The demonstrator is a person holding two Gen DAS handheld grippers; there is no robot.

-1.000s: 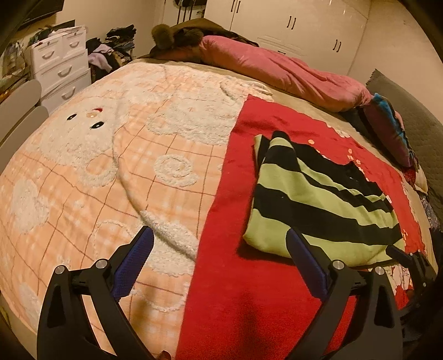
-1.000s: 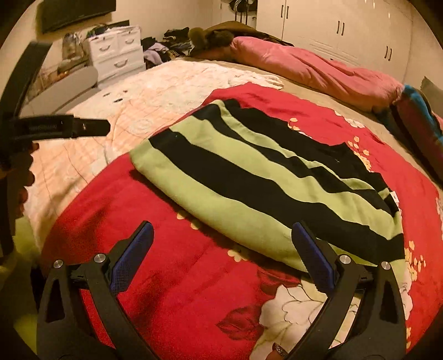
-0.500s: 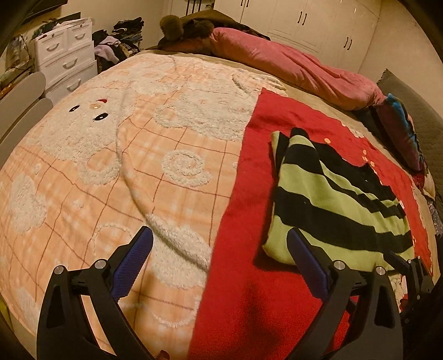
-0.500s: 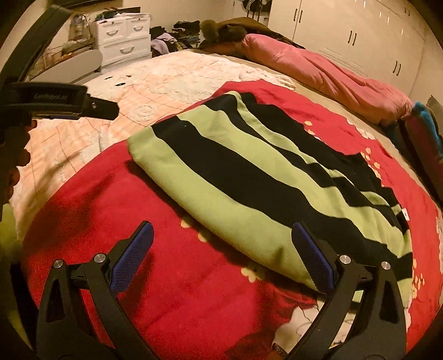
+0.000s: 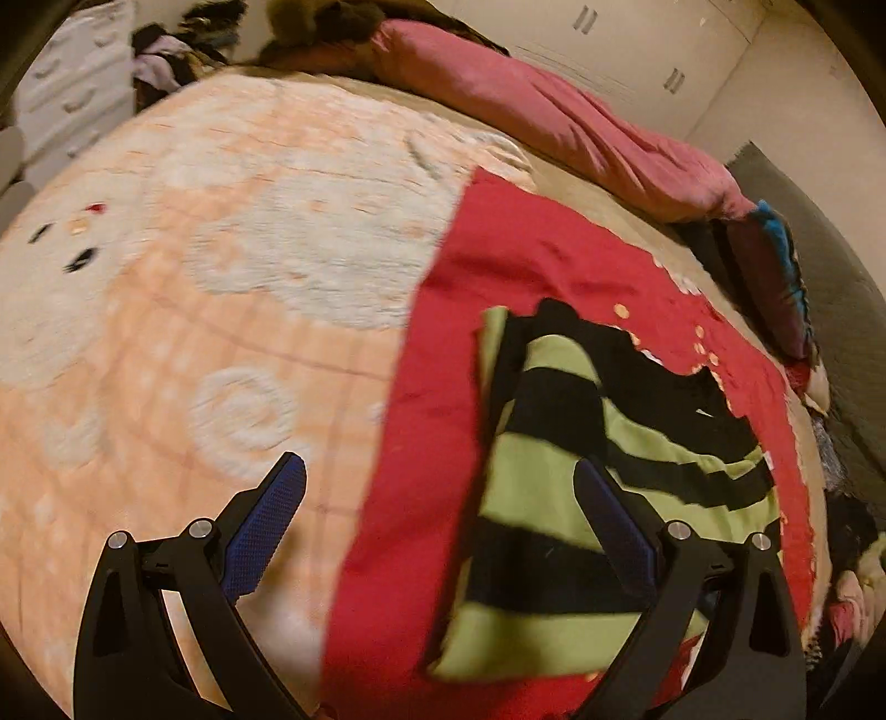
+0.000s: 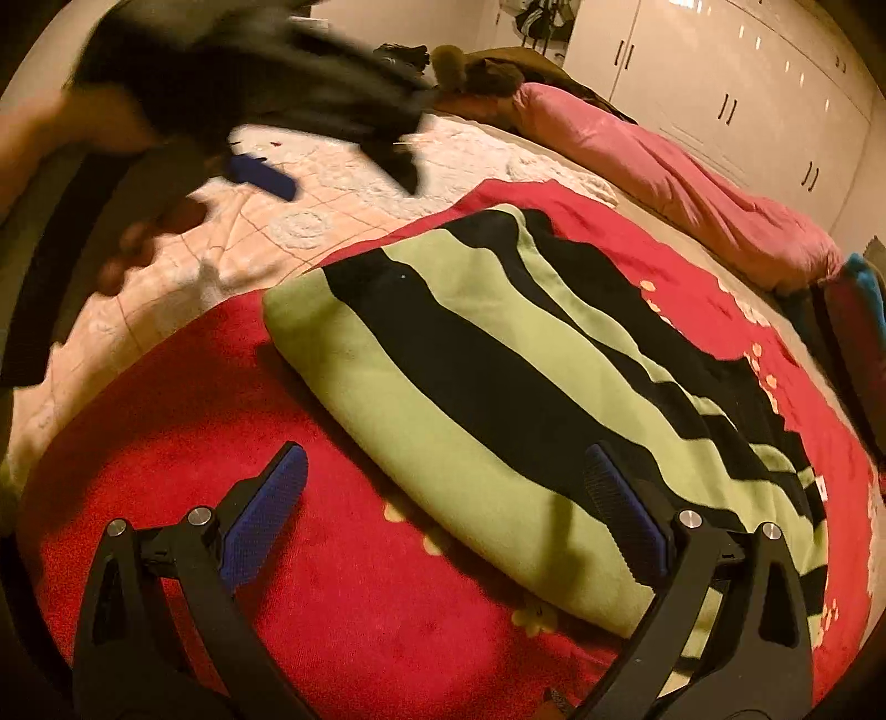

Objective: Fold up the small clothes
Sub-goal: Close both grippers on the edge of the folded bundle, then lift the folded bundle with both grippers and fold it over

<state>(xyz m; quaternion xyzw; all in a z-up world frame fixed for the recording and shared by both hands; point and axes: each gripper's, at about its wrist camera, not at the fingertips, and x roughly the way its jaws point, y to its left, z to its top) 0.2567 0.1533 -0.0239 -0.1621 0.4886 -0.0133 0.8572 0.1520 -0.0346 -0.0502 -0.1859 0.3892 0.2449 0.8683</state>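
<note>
Bedroom surroundings fill the left wrist view: a wide bed [image 5: 166,310] covered by a peach checked blanket [image 5: 183,343] with fluffy white figures, and beside it a red blanket [image 5: 443,354] laid over the bed's right part. A folded green-and-black striped garment [image 5: 587,487] lies flat on the red blanket. The left gripper [image 5: 437,498] hangs above the bedding with its jaws spread wide and nothing between them; one blue-padded finger is over the peach blanket, the other over the garment's near part. A long pink duvet roll [image 5: 554,122] runs along the far side of the bed, white wardrobe doors [image 5: 626,50] stand behind it, and a white drawer unit [image 5: 66,99] is at the far left. This view is smeared by motion.

From the right wrist view, the striped garment [image 6: 498,387] again rests on the red blanket [image 6: 221,498], its folded edge facing the camera. The right gripper [image 6: 443,487] is released, jaws wide apart and empty, low over the red blanket just in front of the garment; its right finger overlaps the garment's near edge, though contact cannot be judged. At upper left the left gripper [image 6: 288,149] appears as a dark blurred shape, held by a hand [image 6: 149,232], above the peach blanket [image 6: 343,194]. The pink duvet roll [image 6: 692,188] and white wardrobe doors [image 6: 720,83] lie beyond.
</note>
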